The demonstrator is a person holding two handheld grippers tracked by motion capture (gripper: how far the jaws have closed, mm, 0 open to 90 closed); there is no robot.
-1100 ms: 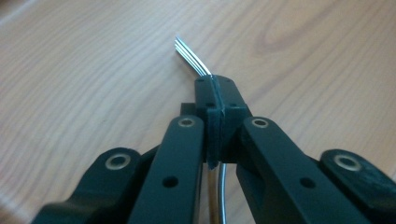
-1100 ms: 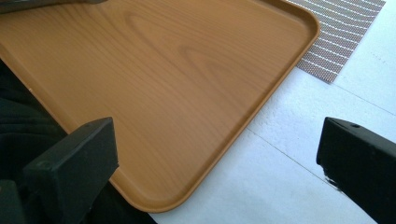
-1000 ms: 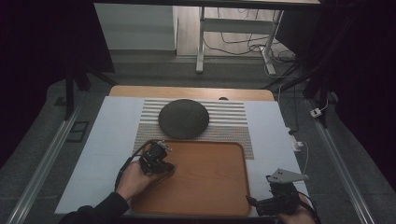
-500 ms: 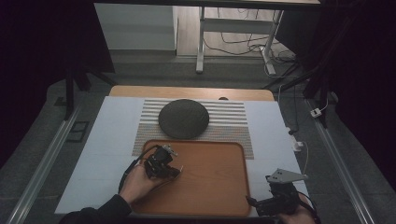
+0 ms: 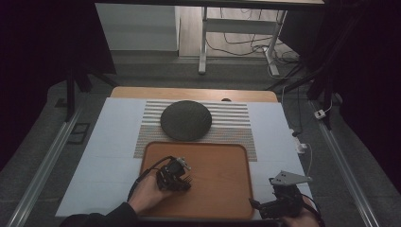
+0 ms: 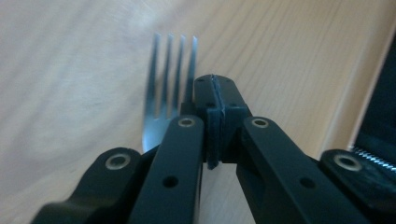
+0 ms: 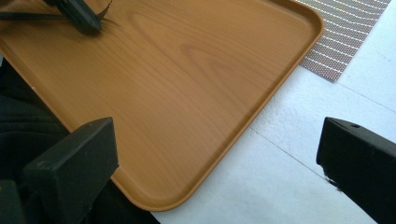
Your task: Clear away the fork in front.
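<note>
Down at the near left part of a rounded-corner orange-brown wooden tray (image 5: 222, 161), the left gripper (image 5: 182, 182) holds a silver metal fork (image 6: 168, 84). Its black jaws are closed together over the fork, pads meeting. In the left gripper view, the four tines stick out past the jaw tips over the tray's wood grain; the handle is hidden beneath the jaws, and the tines are slightly blurred. From the high view the fork is a small dark shape at the gripper's tip, hard to make out, and whether it touches the tray cannot be told.

At the near right corner of the table, just off the tray, the right gripper (image 5: 255, 206) rests in the person's hand, jaws spread wide with nothing between them. Its hand is cut off by the frame's bottom edge.

Beyond the tray, a dark round plate (image 5: 185, 120) sits on a striped woven placemat (image 5: 231, 118), whose near edge runs under the tray. No writing or labels are readable.
</note>
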